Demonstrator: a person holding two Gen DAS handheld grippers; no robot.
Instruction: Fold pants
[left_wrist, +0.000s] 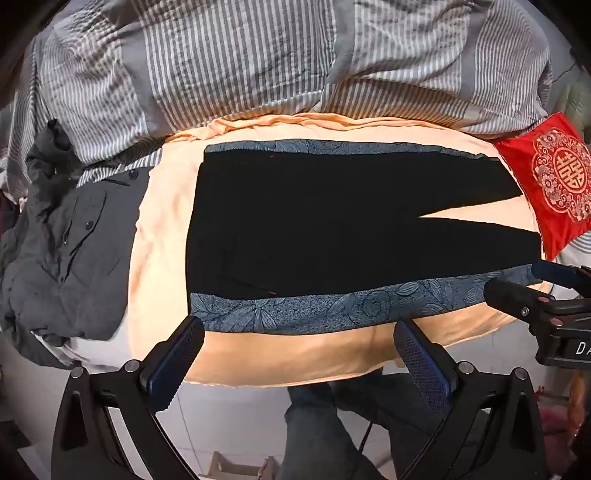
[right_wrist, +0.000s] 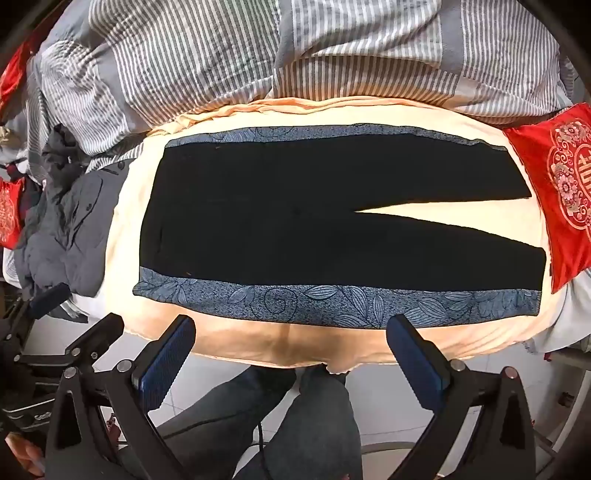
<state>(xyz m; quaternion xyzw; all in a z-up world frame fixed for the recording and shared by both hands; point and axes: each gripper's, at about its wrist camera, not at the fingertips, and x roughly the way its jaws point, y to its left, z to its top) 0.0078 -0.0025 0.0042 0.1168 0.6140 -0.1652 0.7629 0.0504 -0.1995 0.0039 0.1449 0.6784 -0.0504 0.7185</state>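
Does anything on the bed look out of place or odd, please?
Only the grey jacket, heaped crumpled beside the pants' waist end. The pants lie flat and smooth, legs slightly apart. Both grippers are open, off the cloth.

Left gripper jaws spread wide, gripping nothing, hovering at near edge; right gripper same, wide apart, unloaded, just right of it, both pointing far

One pair of pants is seen, with two legs spread apart. Two grippers are counted, the left gripper and the right gripper, each with two fingers. Two red cushions are counted in the right wrist view. One striped quilt and one grey jacket are seen.
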